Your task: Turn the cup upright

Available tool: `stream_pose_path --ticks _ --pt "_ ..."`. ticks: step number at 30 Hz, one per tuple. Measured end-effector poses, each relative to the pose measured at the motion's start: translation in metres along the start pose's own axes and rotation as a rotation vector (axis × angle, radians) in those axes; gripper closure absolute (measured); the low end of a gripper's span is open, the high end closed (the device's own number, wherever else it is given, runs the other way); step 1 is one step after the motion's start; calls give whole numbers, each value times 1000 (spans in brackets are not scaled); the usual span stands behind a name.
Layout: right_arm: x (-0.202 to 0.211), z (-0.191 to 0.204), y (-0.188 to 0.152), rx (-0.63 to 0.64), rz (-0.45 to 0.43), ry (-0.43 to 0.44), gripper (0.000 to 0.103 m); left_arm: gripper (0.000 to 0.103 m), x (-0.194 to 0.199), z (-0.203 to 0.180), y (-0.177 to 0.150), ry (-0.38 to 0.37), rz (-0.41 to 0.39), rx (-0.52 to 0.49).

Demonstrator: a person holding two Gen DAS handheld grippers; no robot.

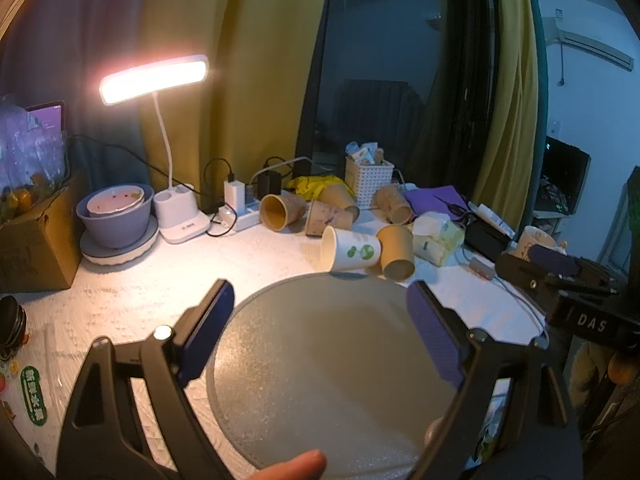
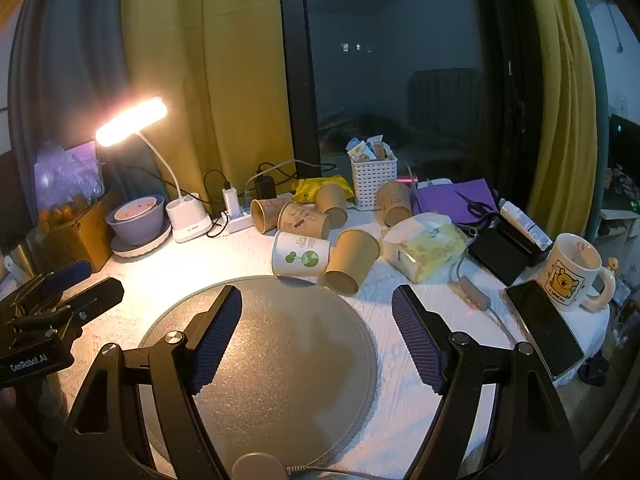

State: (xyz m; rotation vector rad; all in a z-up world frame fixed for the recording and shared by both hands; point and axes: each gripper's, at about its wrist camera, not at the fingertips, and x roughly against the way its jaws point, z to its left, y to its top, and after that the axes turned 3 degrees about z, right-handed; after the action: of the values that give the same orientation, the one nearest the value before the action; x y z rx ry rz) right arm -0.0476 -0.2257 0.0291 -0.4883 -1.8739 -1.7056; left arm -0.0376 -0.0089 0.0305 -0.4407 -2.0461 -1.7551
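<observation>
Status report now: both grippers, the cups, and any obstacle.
Left gripper open, empty; right gripper open, empty, both over the round grey mat. White paper cup on its side, untouched. Brown paper cup lies touching it.

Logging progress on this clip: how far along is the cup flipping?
Nothing looks done: the white cup and the brown cups around it all lie tipped. Nothing is in hand; the left gripper and right gripper hang open over the round mat. Every flip remains.
</observation>
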Motion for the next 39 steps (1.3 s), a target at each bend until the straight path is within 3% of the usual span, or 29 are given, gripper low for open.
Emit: stream_pose_path --ticks 39 --pt "-20 2 4 18 18 16 23 14 -23 -3 -5 3 29 -6"
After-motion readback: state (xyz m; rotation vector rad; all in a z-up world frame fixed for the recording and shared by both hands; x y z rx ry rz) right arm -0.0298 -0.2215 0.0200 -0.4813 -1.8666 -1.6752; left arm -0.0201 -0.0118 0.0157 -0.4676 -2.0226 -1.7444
